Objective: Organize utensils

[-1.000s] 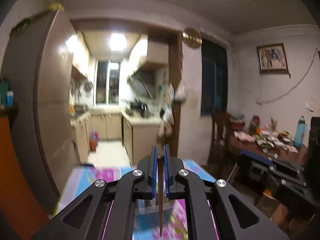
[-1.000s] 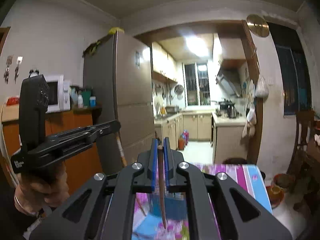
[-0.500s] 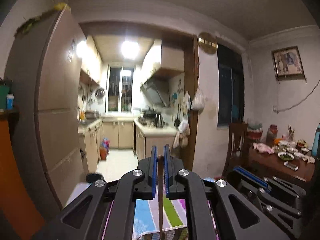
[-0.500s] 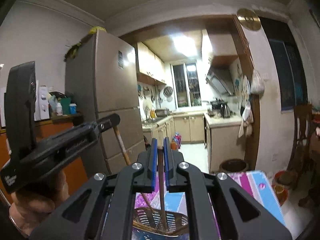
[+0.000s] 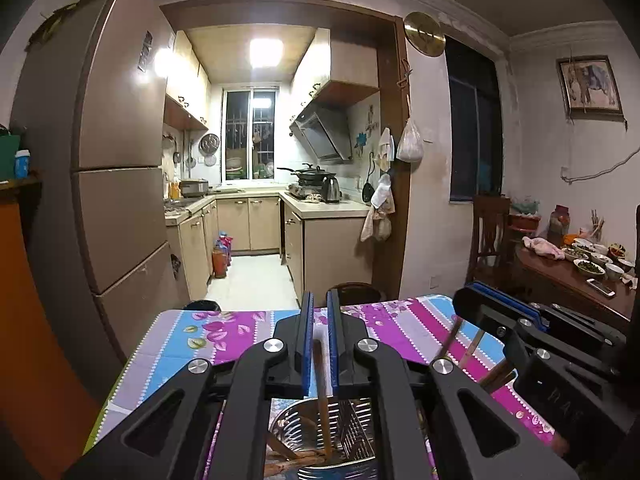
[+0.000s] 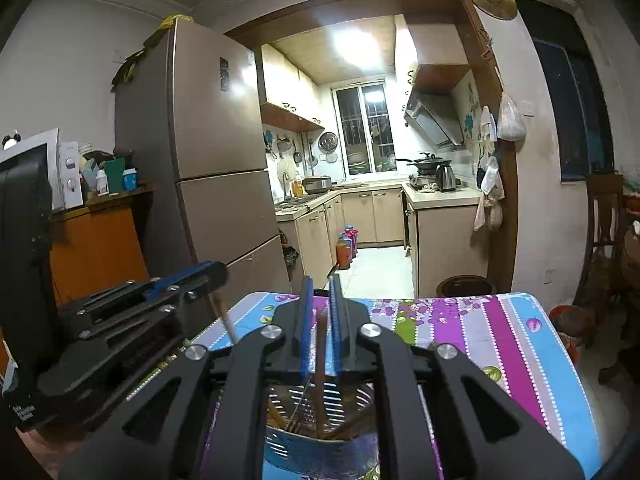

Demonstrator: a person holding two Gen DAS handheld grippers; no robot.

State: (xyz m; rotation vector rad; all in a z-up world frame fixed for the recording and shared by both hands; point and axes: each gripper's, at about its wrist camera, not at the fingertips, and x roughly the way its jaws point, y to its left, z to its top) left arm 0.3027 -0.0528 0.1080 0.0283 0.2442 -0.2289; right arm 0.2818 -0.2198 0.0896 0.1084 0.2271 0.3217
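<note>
Left gripper (image 5: 319,320) hangs over a metal holder (image 5: 320,440) on the table (image 5: 180,344). Its blue pads (image 5: 306,344) are slightly apart, with a brown chopstick (image 5: 322,392) standing between them; whether they actually pinch it cannot be told. The stick's lower end is down inside the holder, where other chopsticks lie at angles.

Right gripper (image 6: 320,312) is just beside, also above the same holder (image 6: 320,412). Its pads (image 6: 306,332) sit close on either side of another chopstick (image 6: 320,368), which runs down into the holder; grip contact unclear here too. A few more sticks lean against the slotted wall.

Each gripper shows in the other's view: the right one (image 5: 520,336) at the left camera's right edge, the left one (image 6: 132,320) at the right camera's left edge. Table carries a striped floral cloth (image 6: 500,332). Fridge (image 5: 104,152) stands left, kitchen behind.
</note>
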